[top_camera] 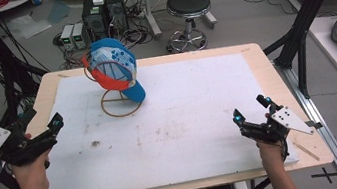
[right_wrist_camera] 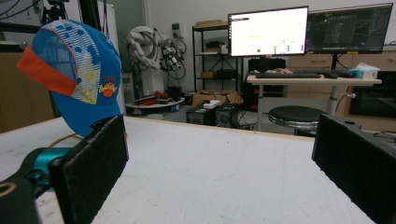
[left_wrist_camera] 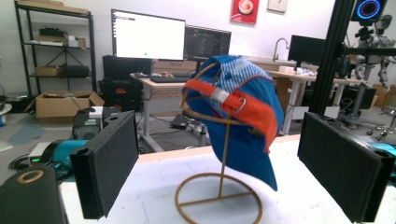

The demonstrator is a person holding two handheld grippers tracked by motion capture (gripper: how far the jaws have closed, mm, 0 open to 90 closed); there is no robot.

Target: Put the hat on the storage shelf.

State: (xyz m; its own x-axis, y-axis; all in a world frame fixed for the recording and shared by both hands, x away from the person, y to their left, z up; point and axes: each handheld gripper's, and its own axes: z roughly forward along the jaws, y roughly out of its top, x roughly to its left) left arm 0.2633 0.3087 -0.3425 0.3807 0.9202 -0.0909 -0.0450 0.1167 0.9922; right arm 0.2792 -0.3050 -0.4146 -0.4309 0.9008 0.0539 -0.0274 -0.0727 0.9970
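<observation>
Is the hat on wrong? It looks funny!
A little. The blue and orange cap hangs tilted on the gold wire stand, brim pointing down toward the table instead of sitting level. The white mat also has some dirty smudges. Nothing looks broken or spilled.

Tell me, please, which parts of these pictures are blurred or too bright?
High view: sharp, even light, soft shadow under the cap. Left gripper view: near fingers soft, bright monitor washed out. Right gripper view: fingers blurred, monitor overexposed.

One overhead camera, two low ones.
The high view looks down toward 12 o'clock; both gripper views skim the counter (top_camera: 171, 124), sharing the cap (top_camera: 115, 69).
</observation>
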